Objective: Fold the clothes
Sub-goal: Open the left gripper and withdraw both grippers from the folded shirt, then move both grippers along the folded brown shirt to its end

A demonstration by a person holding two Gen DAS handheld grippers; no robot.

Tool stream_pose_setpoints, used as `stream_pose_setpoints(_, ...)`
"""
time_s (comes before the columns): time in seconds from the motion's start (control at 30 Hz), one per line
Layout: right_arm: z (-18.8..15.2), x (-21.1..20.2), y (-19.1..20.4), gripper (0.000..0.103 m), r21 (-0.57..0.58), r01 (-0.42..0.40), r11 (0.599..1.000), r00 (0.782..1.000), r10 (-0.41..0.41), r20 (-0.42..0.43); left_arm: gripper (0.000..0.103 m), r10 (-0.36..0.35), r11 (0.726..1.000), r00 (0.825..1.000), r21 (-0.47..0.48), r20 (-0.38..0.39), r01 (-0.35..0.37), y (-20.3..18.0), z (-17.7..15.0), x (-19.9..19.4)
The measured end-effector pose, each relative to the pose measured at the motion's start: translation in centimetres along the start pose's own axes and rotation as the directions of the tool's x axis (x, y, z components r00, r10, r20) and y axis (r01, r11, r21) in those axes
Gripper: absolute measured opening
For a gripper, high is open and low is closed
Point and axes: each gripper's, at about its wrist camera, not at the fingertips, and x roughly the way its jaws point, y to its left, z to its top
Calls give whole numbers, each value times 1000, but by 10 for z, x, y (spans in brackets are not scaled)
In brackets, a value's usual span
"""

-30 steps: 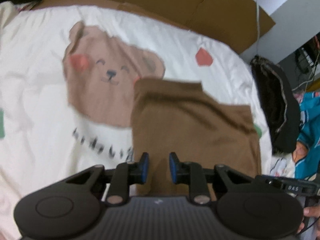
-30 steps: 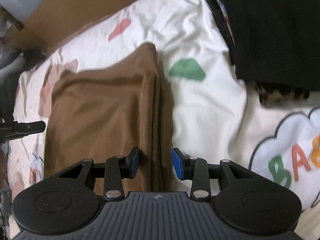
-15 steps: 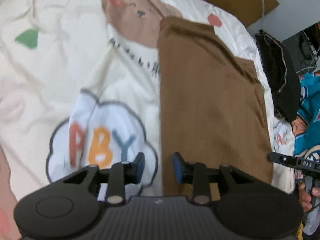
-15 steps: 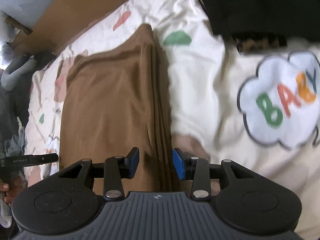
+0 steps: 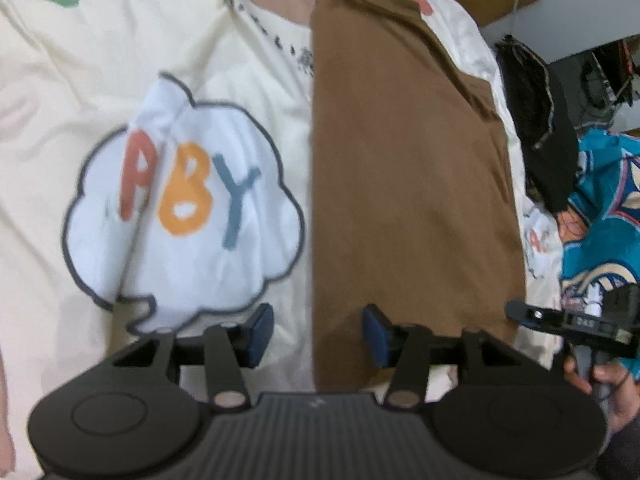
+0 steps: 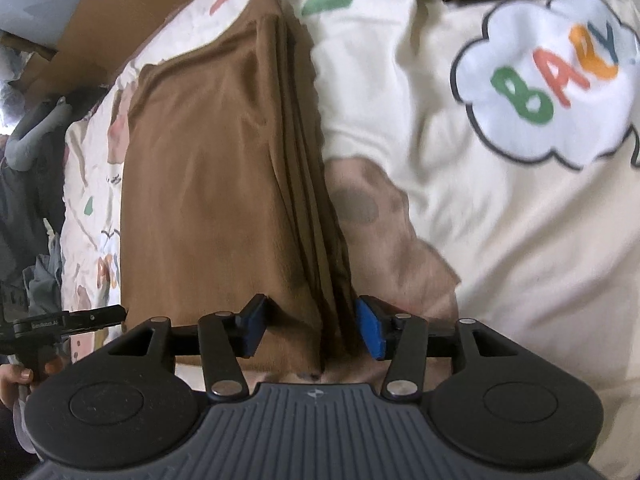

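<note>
left hand-held gripper [image 5: 316, 338] opening astride the folded brown cloth garment's [image 5: 408, 184] edge, right hand-held gripper [image 6: 310, 330] opening likewise, neither gripping, cream printed bedsheet [image 5: 80, 92] lying underneath

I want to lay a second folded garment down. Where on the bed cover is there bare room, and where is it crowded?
Free: the cream bed cover beside the brown folded garment, around the cloud print. Crowded: the other side, where the black garment and teal printed cloth lie.
</note>
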Motion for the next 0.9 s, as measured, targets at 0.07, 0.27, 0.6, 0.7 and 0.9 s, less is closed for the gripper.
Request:
stream_pose_setpoints(0.07, -2, 3, -2, 63, 11, -11, 1000, 1000, 11, -12, 53, -18, 1000, 1000, -5, -15, 18, 1, -5, 2)
stream_pose_setpoints(0.27, -2, 10, -2, 65, 15, -24, 1000, 1000, 24, -13, 57, -104, 990, 995, -94, -4, 104, 10, -12, 9)
stream_pose_setpoints(0.6, -6, 4, -9, 40, 69, -81, 994, 997, 82, -2, 32, -257, 943, 966, -216, 12, 253, 27, -12, 16)
stream_pose_setpoints(0.7, -5, 6, -12, 46, 83, -80, 993, 997, 81, -8, 36, -280, 936, 960, -215, 21, 278, 28, -13, 19)
stream_pose_setpoints(0.9, -3, 11, -10, 54, 92, -74, 993, 997, 76, -18, 45, -282, 949, 959, -145, -1, 279, 18, -8, 37)
